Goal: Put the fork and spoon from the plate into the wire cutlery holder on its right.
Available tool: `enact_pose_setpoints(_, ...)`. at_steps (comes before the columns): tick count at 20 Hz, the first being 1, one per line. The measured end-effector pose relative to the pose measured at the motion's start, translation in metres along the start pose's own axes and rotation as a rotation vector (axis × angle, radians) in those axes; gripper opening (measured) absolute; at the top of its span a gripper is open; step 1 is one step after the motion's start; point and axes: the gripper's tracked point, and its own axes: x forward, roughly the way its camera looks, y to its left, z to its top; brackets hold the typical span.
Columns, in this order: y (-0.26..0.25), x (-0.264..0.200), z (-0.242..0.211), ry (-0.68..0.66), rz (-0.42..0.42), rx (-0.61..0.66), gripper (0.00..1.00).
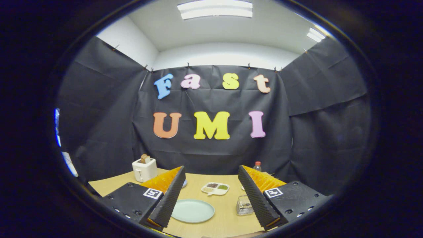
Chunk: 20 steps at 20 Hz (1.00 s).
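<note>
A pale green plate lies on the wooden table, low between my fingers, with its left rim tucked behind the left finger. What I can see of the plate's surface is bare. To its right stands the small wire cutlery holder, right against the inner face of the right finger; its contents are too small to make out. My gripper is held above the table, open wide, with nothing between the fingers.
A white toaster with bread in it stands at the back left. A white divided dish with small portions of food sits beyond the plate. A red-capped bottle stands at the back right, against the black cloth wall.
</note>
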Motion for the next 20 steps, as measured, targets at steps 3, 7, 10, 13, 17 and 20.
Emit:
enact_pose_setpoints(3,0.011,-0.020,0.003,-0.030,0.010,-0.007,0.95)
enact_pose_setpoints(7,0.013,-0.031,0.008,-0.011,0.011,0.044,0.95)
enact_pose_setpoints(10,0.007,-0.033,0.012,-0.002,0.002,0.045,0.95)
enact_pose_setpoints(13,0.005,-0.034,0.017,0.015,-0.009,0.033,0.95)
enact_pose_setpoints(17,0.000,-0.031,0.019,0.032,-0.016,0.037,0.95)
enact_pose_setpoints(20,-0.003,-0.026,0.016,0.049,-0.010,0.044,0.95)
